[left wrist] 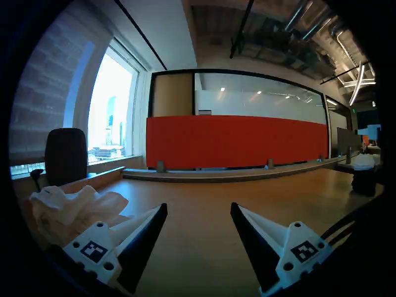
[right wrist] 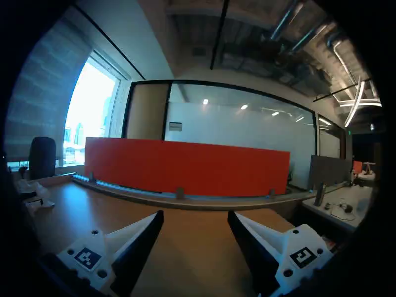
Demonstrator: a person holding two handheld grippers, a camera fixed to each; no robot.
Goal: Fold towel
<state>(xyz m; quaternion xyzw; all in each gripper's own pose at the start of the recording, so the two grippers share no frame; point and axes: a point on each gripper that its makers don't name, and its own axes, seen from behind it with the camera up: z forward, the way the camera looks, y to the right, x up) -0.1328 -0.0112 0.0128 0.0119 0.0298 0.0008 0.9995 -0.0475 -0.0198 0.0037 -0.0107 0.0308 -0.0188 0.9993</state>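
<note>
**Both grippers released, towel bunched beside the left gripper's outer finger**

In the left gripper view, the left gripper [left wrist: 198, 208] has its two fingers [left wrist: 143, 228] spread wide apart, with nothing between them. Only the bare wooden desk [left wrist: 208, 193] shows through the gap. The towel [left wrist: 74, 207] is a white, crumpled heap on the desk. It lies to the outside of the finger on the left of that view, close beside it and partly hidden behind that finger's base. I cannot tell whether cloth and finger touch. No part of the towel lies between the fingertips.

Ahead of the fingertips, across the desk, a red partition [left wrist: 237, 141] stands along the far edge. Beyond the towel, a black office chair [left wrist: 65, 156] stands in front of a bright window [left wrist: 111, 116]. Off to the outside of the other finger, well apart from it, a dark object with something white on top [left wrist: 365, 174] sits at the desk's far end. It is too small to identify.

In the right gripper view, the right gripper [right wrist: 195, 215] is also released. Its fingers [right wrist: 133, 237] stand apart over bare desk [right wrist: 198, 247] and grasp nothing. The red partition [right wrist: 188, 166] runs straight ahead of them. Far out past the finger on the left of that view, near the office chair [right wrist: 42, 156], a small pale shape [right wrist: 30, 190] lies on the desk, too small and blurred to name.
</note>
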